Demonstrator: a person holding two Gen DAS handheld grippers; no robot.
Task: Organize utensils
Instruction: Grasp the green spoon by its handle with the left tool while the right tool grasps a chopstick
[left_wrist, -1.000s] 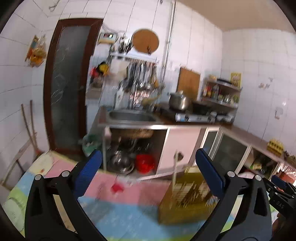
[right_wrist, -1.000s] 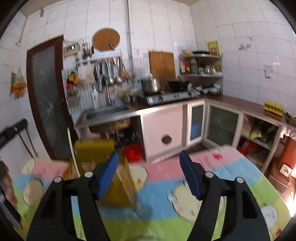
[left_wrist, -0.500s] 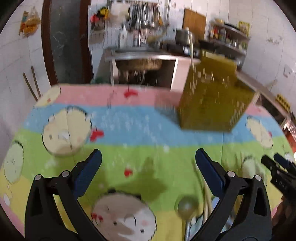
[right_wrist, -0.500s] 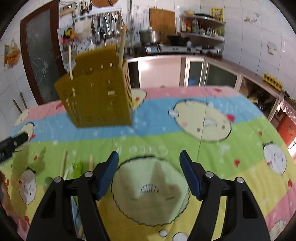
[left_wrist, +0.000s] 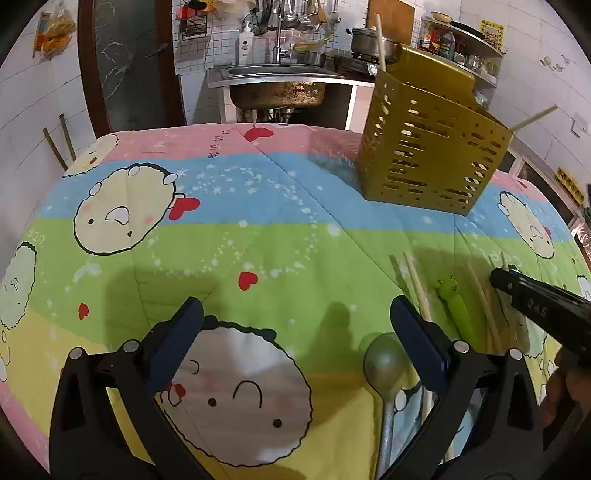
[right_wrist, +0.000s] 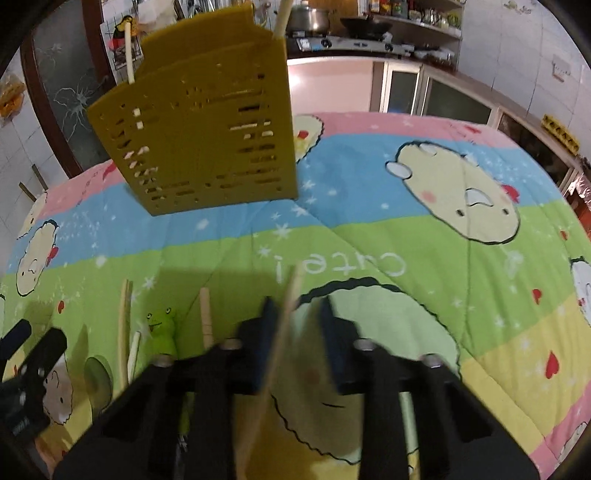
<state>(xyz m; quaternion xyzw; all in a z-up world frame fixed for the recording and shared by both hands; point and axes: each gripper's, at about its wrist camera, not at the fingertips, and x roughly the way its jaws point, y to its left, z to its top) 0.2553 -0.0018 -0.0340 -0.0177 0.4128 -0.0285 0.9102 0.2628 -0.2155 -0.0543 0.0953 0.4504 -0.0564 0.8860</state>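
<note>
A yellow slotted utensil holder (left_wrist: 428, 147) stands on the cartoon-print cloth; it also shows in the right wrist view (right_wrist: 207, 129) with two chopsticks standing in it. Loose utensils lie in front: several chopsticks (left_wrist: 417, 288), a green frog-handled utensil (left_wrist: 456, 306) and a metal spoon (left_wrist: 384, 365). My left gripper (left_wrist: 291, 343) is open and empty above the cloth, left of the pile. My right gripper (right_wrist: 295, 332) has its jaws narrowed around one chopstick (right_wrist: 284, 325), which runs between the pads; contact is blurred.
The table is covered by a pink, blue, green and yellow cloth (left_wrist: 240, 229). Behind it are a steel sink (left_wrist: 277, 81), a dark door (left_wrist: 129, 62) and counters with a stove (right_wrist: 351, 40). The right gripper's body shows in the left wrist view (left_wrist: 543, 306).
Both grippers came down from facing the kitchen to just above the cloth. The right gripper's jaws went from wide open to narrowed around a chopstick. The left stayed open.
</note>
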